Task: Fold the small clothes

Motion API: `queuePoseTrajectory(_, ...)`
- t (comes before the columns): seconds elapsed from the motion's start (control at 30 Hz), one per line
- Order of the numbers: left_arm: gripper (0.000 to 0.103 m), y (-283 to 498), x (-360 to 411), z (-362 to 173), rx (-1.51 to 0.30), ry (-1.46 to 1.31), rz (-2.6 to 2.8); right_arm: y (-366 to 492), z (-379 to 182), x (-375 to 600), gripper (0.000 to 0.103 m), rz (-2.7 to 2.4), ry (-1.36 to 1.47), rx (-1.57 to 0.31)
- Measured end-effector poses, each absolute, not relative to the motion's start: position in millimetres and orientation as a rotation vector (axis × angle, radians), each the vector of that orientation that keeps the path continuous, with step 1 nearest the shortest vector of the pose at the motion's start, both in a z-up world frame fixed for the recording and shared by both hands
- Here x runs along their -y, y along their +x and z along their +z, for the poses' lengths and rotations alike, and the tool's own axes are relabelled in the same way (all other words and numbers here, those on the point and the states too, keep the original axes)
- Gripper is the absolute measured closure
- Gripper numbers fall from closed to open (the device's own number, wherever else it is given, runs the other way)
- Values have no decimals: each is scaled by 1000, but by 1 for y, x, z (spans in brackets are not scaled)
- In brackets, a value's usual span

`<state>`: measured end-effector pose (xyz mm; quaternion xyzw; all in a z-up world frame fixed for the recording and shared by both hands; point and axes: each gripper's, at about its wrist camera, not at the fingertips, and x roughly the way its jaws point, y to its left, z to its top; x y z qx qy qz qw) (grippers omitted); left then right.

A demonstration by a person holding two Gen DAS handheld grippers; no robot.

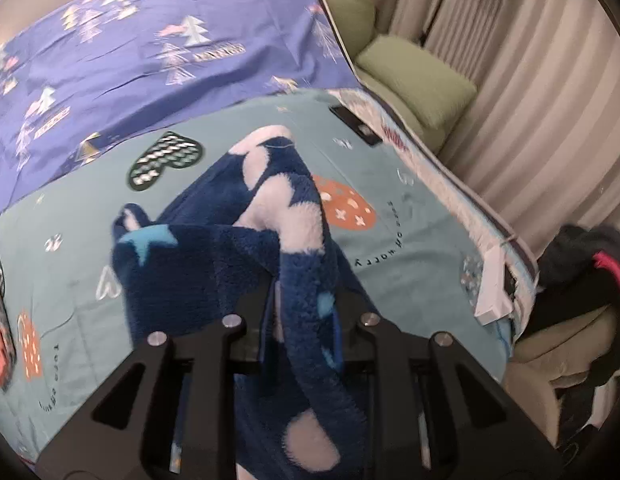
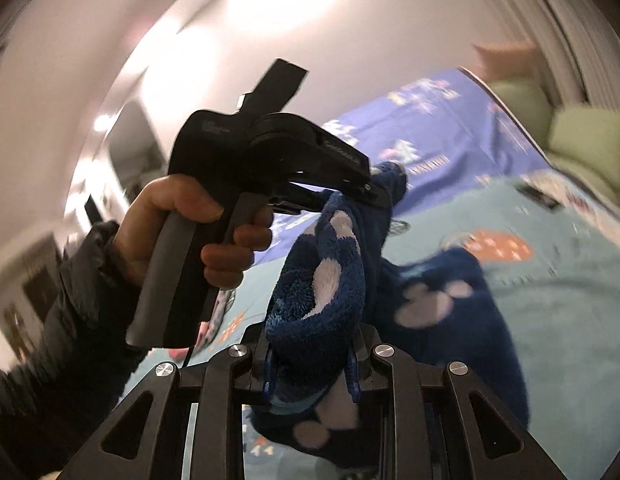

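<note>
A dark blue fleece garment (image 1: 246,240) with white and light-blue patches hangs lifted above the teal bedsheet (image 1: 410,248). My left gripper (image 1: 302,304) is shut on a fold of it, fabric bunched between the jaws. In the right wrist view my right gripper (image 2: 310,356) is shut on another bunch of the same garment (image 2: 330,280). The left gripper (image 2: 374,192), held by a hand, grips the garment's upper edge just beyond. The rest of the garment (image 2: 450,300) trails onto the bed.
A purple quilt (image 1: 158,40) with tree prints covers the far part of the bed. Green cushions (image 1: 414,76) and a curtain (image 1: 530,100) stand at the right. A chair with dark clothes (image 1: 582,280) sits by the bed's right edge. A black item (image 1: 354,124) lies near that edge.
</note>
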<state>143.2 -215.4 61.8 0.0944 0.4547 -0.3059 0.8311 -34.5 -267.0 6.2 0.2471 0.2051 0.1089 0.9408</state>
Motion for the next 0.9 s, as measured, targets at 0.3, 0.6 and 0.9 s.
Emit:
queuePoseTrajectory(0.3, 69, 142, 292, 9, -1034, 350, -655, -46, -46, 334, 78, 191, 780, -512)
queuePoseTrajectory(0.6, 65, 119, 282, 45, -941, 272, -818, -50, -81, 354, 78, 213, 925, -585)
queuePoseTrajectory(0.9, 62, 80, 201, 45, -770, 394, -700, -55, -90, 364, 78, 203, 946, -623)
